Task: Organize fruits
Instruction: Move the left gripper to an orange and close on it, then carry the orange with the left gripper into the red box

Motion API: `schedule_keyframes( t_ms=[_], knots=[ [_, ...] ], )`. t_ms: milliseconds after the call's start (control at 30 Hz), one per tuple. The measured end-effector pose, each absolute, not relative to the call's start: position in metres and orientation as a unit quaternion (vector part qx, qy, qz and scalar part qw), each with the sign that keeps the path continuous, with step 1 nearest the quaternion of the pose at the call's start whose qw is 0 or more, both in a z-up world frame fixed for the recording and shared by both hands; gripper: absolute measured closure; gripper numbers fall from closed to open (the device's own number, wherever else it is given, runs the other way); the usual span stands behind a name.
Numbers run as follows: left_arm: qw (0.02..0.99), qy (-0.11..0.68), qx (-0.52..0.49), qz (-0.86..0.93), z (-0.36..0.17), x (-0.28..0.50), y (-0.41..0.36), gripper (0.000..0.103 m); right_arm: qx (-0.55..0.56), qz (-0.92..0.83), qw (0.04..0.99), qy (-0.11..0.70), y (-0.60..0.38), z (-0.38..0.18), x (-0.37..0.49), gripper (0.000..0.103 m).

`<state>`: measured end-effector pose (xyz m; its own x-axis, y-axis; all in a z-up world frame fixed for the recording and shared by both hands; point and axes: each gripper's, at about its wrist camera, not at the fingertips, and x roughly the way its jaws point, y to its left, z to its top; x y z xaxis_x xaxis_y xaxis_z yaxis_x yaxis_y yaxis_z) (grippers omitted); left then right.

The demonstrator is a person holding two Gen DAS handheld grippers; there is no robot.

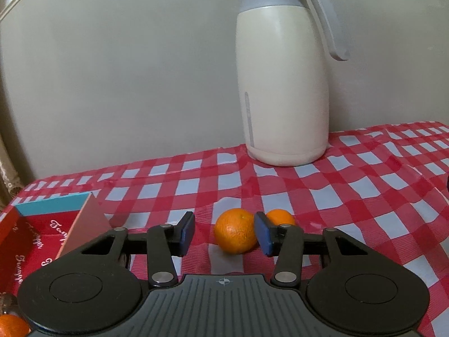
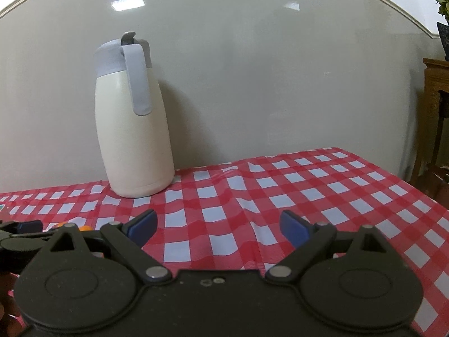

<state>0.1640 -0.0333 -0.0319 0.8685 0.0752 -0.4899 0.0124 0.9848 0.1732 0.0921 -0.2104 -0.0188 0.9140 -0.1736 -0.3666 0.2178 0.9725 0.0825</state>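
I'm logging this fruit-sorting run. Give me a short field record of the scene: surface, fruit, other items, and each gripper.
surface: red-checked cloth
fruit: near orange between the left gripper's pads, touching the right pad; second orange just behind it; a third orange at the lower left edge
box: red box, open, at left
jug: cream jug, upright near the wall
left gripper: open, not yet clamped
right gripper: open, empty

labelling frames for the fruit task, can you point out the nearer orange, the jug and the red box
nearer orange (image 1: 235, 230): left wrist view, middle of its peel
jug (image 1: 282, 84): left wrist view, middle of its cream body
red box (image 1: 42, 230): left wrist view, its red inside
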Motion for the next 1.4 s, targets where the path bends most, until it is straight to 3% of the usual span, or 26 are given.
schedule_keyframes(
  t_ms=[333,400,700,1400],
  knots=[
    [0.96,0.274,0.063,-0.003,-0.036,0.169,-0.032,0.055,0.07,-0.117,0.977,0.163,-0.214,-0.016,0.088,0.009],
    [0.958,0.28,0.058,-0.006,-0.039,0.17,-0.031,0.065,0.07,-0.117,0.977,0.161,-0.215,-0.015,0.087,0.009],
    [0.96,0.274,0.062,0.007,-0.039,0.168,-0.033,0.065,0.07,-0.119,0.978,0.159,-0.215,-0.014,0.086,0.009],
    [0.978,0.173,0.064,0.1,0.02,0.108,0.022,0.065,0.039,-0.107,0.981,0.16,-0.199,-0.012,0.083,0.009]
  ],
)
